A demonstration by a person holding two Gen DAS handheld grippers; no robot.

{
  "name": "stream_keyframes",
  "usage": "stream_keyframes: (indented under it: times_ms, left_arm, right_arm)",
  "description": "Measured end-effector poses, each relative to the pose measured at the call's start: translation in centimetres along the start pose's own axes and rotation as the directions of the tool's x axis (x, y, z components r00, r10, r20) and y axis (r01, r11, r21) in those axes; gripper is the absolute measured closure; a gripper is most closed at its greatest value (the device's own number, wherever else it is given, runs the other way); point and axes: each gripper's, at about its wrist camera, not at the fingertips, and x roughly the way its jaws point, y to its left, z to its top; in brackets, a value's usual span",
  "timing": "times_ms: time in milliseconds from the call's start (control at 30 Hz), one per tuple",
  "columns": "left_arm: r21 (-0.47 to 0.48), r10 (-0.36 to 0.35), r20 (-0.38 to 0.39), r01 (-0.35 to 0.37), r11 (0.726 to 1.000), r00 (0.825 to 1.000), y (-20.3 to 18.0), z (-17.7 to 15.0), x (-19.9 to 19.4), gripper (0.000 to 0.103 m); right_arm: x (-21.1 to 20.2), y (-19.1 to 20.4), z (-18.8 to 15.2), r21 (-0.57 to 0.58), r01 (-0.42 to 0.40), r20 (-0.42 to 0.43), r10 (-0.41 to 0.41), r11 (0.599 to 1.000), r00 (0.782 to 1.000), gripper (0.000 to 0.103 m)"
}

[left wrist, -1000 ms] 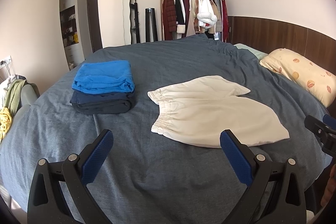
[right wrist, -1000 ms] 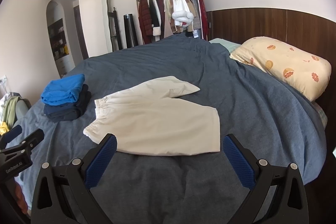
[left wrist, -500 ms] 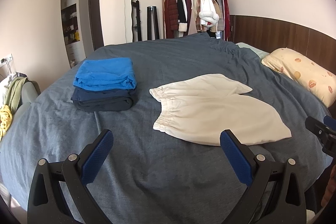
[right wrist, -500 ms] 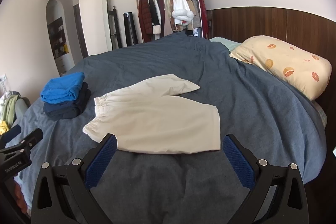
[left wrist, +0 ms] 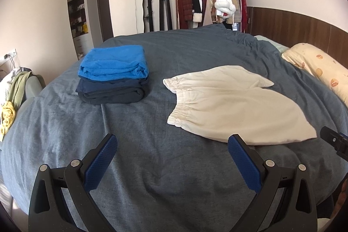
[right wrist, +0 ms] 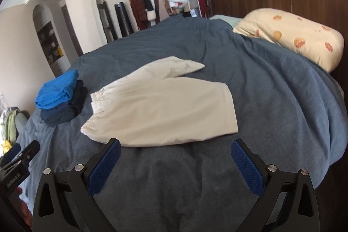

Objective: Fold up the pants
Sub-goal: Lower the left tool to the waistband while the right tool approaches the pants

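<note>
Cream pants (left wrist: 235,105) lie spread flat on the bed (left wrist: 152,156) so I can fold them, both my left tongs (left wrist: 171,158) and right tongs (right wrist: 176,162) wide open, holding nothing yet.

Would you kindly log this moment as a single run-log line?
phase: approach | left gripper: open, empty | right gripper: open, empty | cream pants: flat on bed, unfolded, ungrasped | folded stack: left of pants

Folded blue stack (left wrist: 113,74) on bed (left wrist: 174,166); pillow (right wrist: 291,36); clothes rack (left wrist: 208,1).
</note>
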Motion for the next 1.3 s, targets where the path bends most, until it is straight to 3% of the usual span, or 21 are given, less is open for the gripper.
stream_keyframes:
  times_ms: [133,367,533,633,767,867,967,1000,1167,1300]
  left_arm:
    - [-0.018,0.017,-0.016,-0.017,1.000,1.000,0.1,-0.1,2.3,0.000]
    - [-0.027,-0.024,-0.077,0.022,0.999,0.997,0.3,0.7,7.6,0.000]
    - [-0.014,-0.082,-0.173,0.081,0.997,0.981,-0.2,2.3,11.4,0.006]
    - [-0.016,-0.082,-0.284,0.080,0.997,0.955,-0.8,4.0,12.6,0.012]
    - [-0.065,-0.070,-0.405,0.048,0.997,0.912,-0.8,6.9,12.3,0.014]
    - [-0.083,-0.052,-0.432,0.018,0.996,0.901,-0.7,7.9,12.5,0.014]
    - [-0.075,-0.054,-0.439,0.023,0.997,0.897,-0.8,8.0,13.6,0.017]
    - [-0.069,-0.055,-0.446,0.027,0.997,0.893,-1.0,7.9,14.3,0.023]
    - [-0.064,-0.102,-0.503,0.081,0.995,0.858,-1.3,7.3,17.8,0.035]
    - [-0.032,-0.092,-0.533,0.089,0.996,0.841,-1.2,6.8,20.1,0.043]
  right_arm:
    - [1.5,-0.3,0.0,-0.001,0.047,-0.011,-0.047,0.999,0.999,0.001]
    - [5.3,-0.2,0.2,0.017,0.095,-0.070,-0.093,0.995,0.993,0.001]
    - [8.5,0.9,1.0,0.040,0.078,-0.192,-0.069,0.996,0.979,0.005]
    - [10.1,1.9,2.1,0.023,0.072,-0.302,-0.062,0.997,0.951,0.009]
    - [11.3,2.4,4.3,0.057,0.056,-0.469,-0.023,0.997,0.883,0.015]
    - [11.3,2.4,5.8,0.064,0.060,-0.529,-0.017,0.996,0.848,0.015]
    - [11.6,2.0,6.4,0.069,0.070,-0.540,-0.022,0.995,0.841,0.015]
    - [12.2,1.9,6.3,0.086,0.077,-0.543,-0.018,0.993,0.839,0.016]
    - [15.0,0.8,5.0,0.172,0.127,-0.597,0.001,0.977,0.802,0.029]
    - [16.4,0.4,4.2,0.234,0.173,-0.608,0.005,0.957,0.794,0.034]
